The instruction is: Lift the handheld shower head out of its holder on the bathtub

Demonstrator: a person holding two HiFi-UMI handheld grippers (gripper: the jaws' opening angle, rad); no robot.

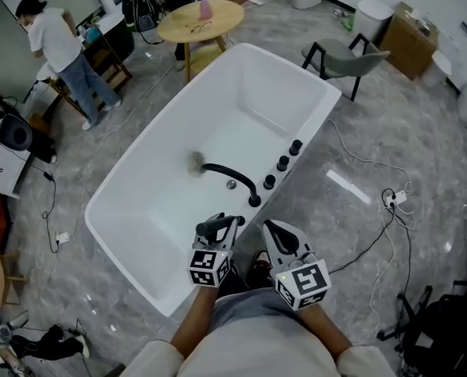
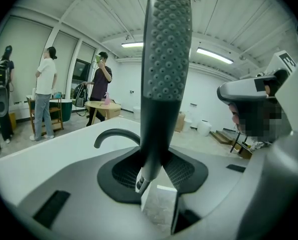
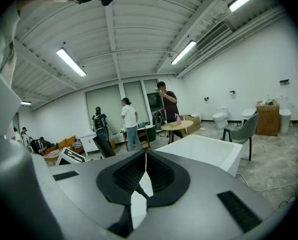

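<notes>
White bathtub [image 1: 217,116] below left gripper [image 1: 225,225] pinching shower head [image 2: 166,74]; right gripper [image 1: 271,229] pressed together.

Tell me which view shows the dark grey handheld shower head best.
The left gripper view: the dark grey handheld shower head fills the frame, upright, its dimpled face plain, its handle clamped in the left hand-held gripper. The head view shows only a small dark shape. The right gripper view shows none of it.
</notes>
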